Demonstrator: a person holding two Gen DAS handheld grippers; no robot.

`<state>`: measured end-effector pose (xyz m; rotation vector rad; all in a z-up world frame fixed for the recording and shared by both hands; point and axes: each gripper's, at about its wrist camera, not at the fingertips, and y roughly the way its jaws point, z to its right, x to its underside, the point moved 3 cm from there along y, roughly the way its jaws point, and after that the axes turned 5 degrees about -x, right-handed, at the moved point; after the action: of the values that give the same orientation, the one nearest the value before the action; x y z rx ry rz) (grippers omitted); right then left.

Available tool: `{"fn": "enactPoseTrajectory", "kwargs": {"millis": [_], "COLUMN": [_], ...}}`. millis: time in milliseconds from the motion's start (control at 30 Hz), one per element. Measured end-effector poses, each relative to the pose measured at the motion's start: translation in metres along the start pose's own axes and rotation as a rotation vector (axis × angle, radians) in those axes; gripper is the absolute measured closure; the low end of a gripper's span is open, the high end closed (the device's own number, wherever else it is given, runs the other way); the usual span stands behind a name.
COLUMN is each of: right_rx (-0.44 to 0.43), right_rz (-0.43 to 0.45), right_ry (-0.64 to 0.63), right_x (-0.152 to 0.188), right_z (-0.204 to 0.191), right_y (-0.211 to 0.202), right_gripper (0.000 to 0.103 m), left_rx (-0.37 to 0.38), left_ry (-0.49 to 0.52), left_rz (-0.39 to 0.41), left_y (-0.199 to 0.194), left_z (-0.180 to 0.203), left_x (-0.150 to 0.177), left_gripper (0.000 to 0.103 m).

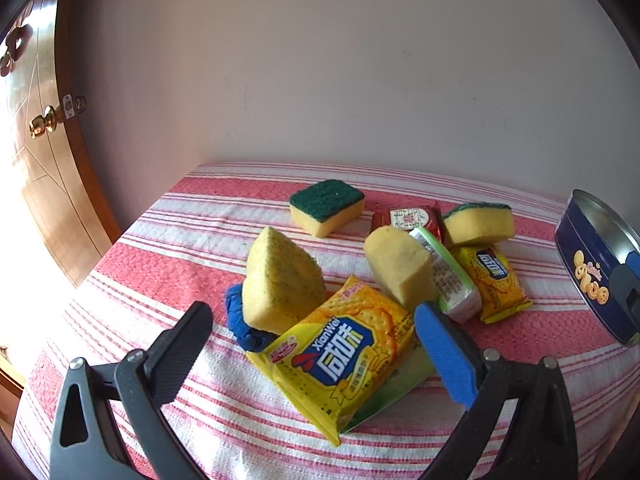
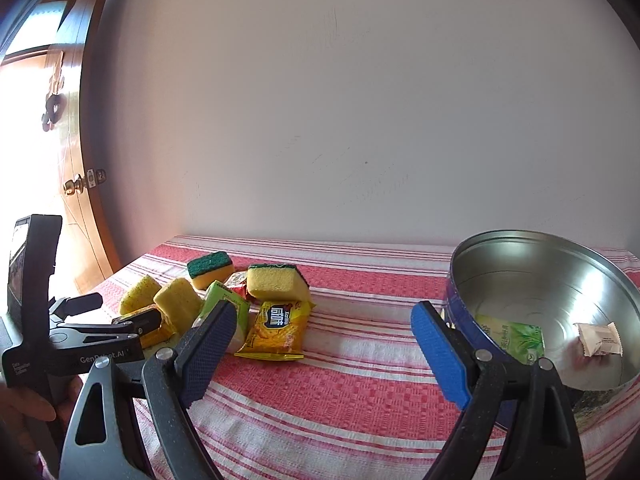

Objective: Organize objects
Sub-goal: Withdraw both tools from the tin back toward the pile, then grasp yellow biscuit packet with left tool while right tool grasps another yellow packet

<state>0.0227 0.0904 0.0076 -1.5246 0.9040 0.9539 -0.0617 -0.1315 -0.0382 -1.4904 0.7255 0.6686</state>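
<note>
A pile of things lies on the red-and-white striped cloth (image 1: 168, 248). My left gripper (image 1: 312, 320) is open just above a large yellow cracker packet (image 1: 340, 360), jaws either side of it. Behind it lie a yellow sponge (image 1: 280, 276), a blue cloth ball (image 1: 240, 320), a second sponge (image 1: 400, 268), a green-white packet (image 1: 452, 276), a small yellow packet (image 1: 496, 280), a red packet (image 1: 408, 218) and two green-topped sponges (image 1: 326, 208). My right gripper (image 2: 320, 344) is open and empty, beside the round blue tin (image 2: 520, 276), which holds a green packet (image 2: 512, 340) and a white sachet (image 2: 600, 340).
The tin also shows at the right edge of the left wrist view (image 1: 592, 264). A white wall rises behind the table. A wooden door with a brass knob (image 1: 42, 124) stands at the left. The left gripper's body shows at the left of the right wrist view (image 2: 80, 332).
</note>
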Motion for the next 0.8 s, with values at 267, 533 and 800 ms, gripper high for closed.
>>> {"fn": "enactPoseTrajectory", "kwargs": {"millis": [267, 533, 800], "right_rx": [-0.014, -0.026, -0.053], "right_rz": [-0.088, -0.153, -0.227], "right_ry": [0.027, 0.111, 0.127], "right_x": [0.003, 0.008, 0.008], "right_z": [-0.001, 0.013, 0.003], "right_y": [0.018, 0.029, 0.056], "right_gripper": [0.012, 0.012, 0.012], "left_rx": [0.068, 0.101, 0.183], "left_ry": [0.052, 0.126, -0.044], "left_rz": [-0.048, 0.027, 0.064], "left_y": [0.006, -0.010, -0.016], "left_z": [0.011, 0.027, -0.004], "left_x": [0.003, 0.002, -0.004], "left_gripper": [0.030, 0.055, 0.091]}}
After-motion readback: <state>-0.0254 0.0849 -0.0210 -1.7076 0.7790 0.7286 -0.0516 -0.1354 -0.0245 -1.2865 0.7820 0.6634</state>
